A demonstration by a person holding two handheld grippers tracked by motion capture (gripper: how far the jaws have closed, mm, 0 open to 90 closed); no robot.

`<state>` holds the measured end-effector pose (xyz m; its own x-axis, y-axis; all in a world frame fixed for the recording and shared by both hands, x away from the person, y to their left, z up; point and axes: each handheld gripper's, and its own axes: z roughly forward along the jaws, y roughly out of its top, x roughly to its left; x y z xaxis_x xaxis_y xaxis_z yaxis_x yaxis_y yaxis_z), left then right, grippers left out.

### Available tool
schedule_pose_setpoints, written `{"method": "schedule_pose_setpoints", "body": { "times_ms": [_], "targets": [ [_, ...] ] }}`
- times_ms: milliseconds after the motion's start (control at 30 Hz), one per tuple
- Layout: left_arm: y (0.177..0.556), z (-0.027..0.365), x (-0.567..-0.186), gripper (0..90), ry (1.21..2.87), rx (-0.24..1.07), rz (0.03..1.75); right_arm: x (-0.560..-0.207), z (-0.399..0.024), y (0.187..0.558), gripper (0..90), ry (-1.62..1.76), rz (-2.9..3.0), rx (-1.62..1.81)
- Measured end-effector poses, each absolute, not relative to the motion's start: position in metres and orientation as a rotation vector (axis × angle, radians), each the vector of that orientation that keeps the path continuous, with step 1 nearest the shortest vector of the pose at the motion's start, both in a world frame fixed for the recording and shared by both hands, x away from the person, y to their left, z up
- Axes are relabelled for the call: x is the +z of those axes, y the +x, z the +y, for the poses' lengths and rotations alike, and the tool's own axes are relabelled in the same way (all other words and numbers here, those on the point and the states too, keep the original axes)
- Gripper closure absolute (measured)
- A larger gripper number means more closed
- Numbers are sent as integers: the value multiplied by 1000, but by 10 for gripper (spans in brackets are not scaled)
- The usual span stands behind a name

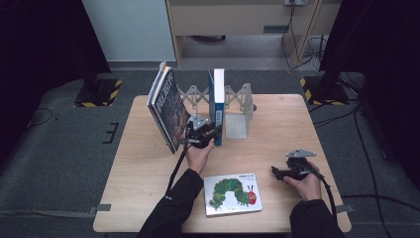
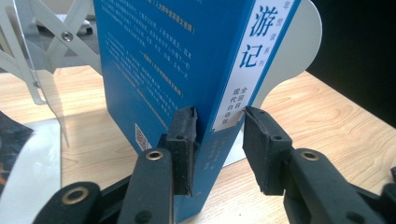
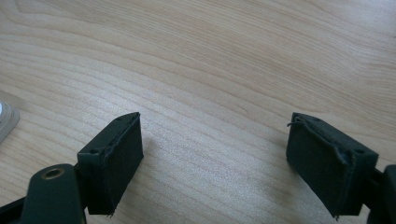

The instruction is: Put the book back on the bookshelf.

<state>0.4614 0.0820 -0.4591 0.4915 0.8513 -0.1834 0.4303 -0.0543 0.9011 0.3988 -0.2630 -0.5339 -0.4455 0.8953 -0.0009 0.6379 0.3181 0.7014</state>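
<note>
Blue book [image 2: 187, 70] | upright, top cut off | left claw [image 2: 219, 140] pinching spine | right claw [image 3: 215, 163] spread

We see the upright book [image 1: 218, 106] at the table's [image 1: 277, 124] twelve o'clock, the bookend [image 1: 236, 119] touching its three o'clock side, a leaning book [image 1: 167, 106] at nine o'clock, and a flat book [image 1: 233, 194] at six.
</note>
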Motion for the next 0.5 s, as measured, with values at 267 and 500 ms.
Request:
{"method": "schedule_pose_setpoints", "body": {
  "times_ms": [267, 500],
  "targets": [
    [463, 78, -460, 632, 1666, 500, 1117, -534, -263, 399, 187, 1361, 2199, 901],
    [464, 77, -459, 627, 1655, 492, 1125, -534, -263, 399, 187, 1358, 2202, 901]
  ]
}}
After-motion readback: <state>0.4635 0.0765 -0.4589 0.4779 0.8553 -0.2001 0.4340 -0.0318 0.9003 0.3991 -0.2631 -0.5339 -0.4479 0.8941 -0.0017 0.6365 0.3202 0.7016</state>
